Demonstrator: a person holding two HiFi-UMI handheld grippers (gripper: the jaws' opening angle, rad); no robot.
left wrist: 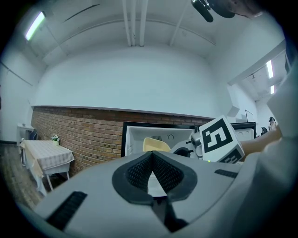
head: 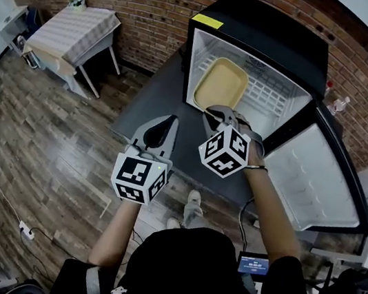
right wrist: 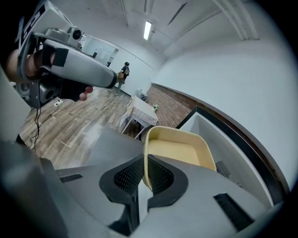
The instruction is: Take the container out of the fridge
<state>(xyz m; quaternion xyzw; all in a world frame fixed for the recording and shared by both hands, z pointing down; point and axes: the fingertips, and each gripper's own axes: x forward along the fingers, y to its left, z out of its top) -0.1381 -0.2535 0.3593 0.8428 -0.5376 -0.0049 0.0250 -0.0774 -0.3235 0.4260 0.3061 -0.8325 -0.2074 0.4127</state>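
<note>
A pale yellow container [head: 221,83] sits tilted inside the open mini fridge [head: 258,36], its open side facing out. My right gripper [head: 217,113] reaches to its near edge. In the right gripper view the jaws are shut on the container's rim [right wrist: 179,151], with the thin wall pinched at the right gripper [right wrist: 145,169]. My left gripper [head: 167,122] hangs lower and to the left, in front of the fridge and apart from it. It holds nothing, and the left gripper [left wrist: 152,155] has its tips together. The container [left wrist: 155,145] shows beyond it.
The fridge door [head: 318,179] stands swung wide to the right. A small table with a checked cloth [head: 74,30] stands against the brick wall at the back left. A bottle [head: 338,104] stands behind the fridge at right. The floor is wood planks.
</note>
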